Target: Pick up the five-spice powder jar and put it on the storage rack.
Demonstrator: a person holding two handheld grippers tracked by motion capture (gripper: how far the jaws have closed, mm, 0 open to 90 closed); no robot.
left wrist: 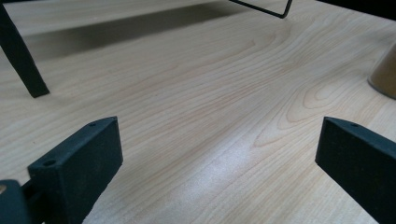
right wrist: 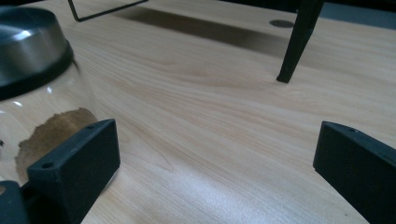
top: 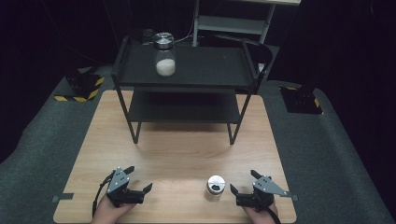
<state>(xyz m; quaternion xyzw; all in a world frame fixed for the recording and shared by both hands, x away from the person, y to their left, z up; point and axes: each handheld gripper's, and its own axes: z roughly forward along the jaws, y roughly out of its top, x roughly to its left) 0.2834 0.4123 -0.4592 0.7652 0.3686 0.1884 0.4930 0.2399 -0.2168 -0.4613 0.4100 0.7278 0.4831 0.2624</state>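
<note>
Pale wood grain covers the table (top: 177, 154), and on it, near the 6 o'clock edge, stands a small glass jar (top: 215, 187) with a steel lid and a brown powder inside, the one thing within reach of either tool. The right gripper (top: 243, 183) rests just at the jar's 3 o'clock side, jaws spread wide and holding nothing; in the right gripper view the jar (right wrist: 42, 93) sits off toward 9 o'clock, beside the near jaw rather than between the two, though I cannot tell whether that jaw brushes the glass. The left gripper (top: 138, 179) lies well apart at the jar's 9 o'clock, equally wide open and empty, with the jar's base (left wrist: 385, 74) just showing at 3 o'clock in the left gripper view. At 12 o'clock stands a black two-tier rack (top: 184, 84), and on its top shelf a matching jar of white powder (top: 165, 55) already stands. Judging from that, one jar looks to be shelved and the brown one is probably meant to join it: no grasp is made yet, so the reach, the grip, the lift and the placing all remain.
</note>
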